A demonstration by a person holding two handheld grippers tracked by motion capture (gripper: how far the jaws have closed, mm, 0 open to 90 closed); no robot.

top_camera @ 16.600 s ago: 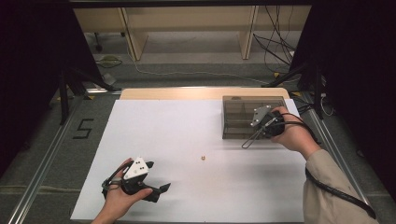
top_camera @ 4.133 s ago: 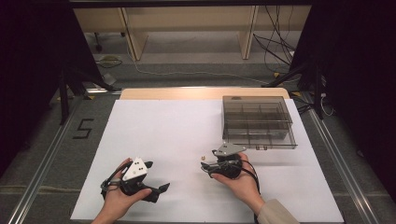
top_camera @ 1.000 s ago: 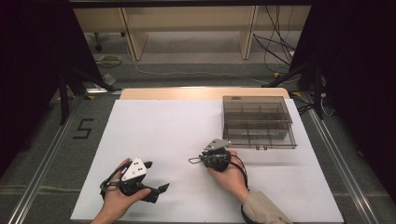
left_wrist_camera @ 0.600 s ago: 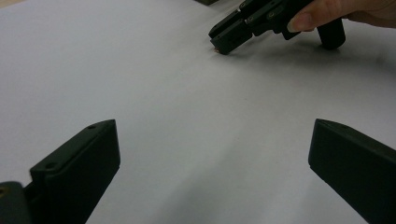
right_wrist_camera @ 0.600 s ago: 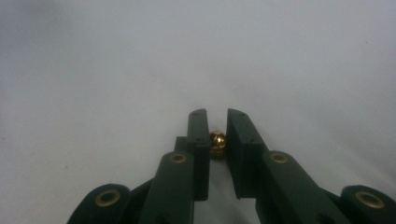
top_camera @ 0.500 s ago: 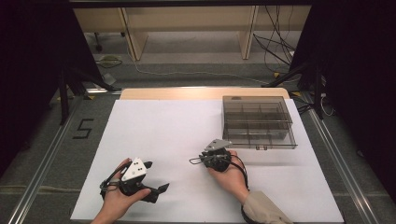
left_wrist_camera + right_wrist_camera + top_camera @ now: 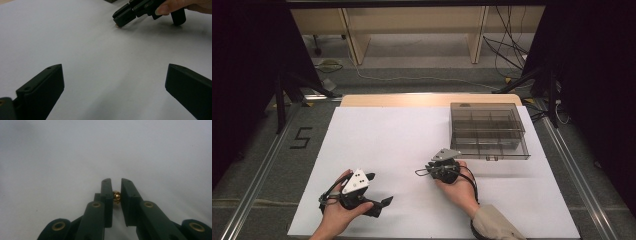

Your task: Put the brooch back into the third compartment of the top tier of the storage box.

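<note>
- Lower left of the high view: my left tongs [image 7: 384,202] rest on the white table [image 7: 387,135], jaws spread wide, nothing between them.
- Centre of the high view: my right tongs [image 7: 418,172] point left, tips low over the table.
- In the right gripper view, a small gold bead [image 7: 116,196] sits between the near-closed jaws; they look to be pinching it.
- Upper right of the high view: a clear compartment box [image 7: 488,130] stands near my right hand [image 7: 457,185].
- To do this well, I judge I should keep an even squeeze and lift straight up, since the round bead could squirt out.
- The left gripper view shows the right tongs [image 7: 122,18] from the side, tips touching or almost touching the table.
- The bead is too small to make out in the high view.
</note>
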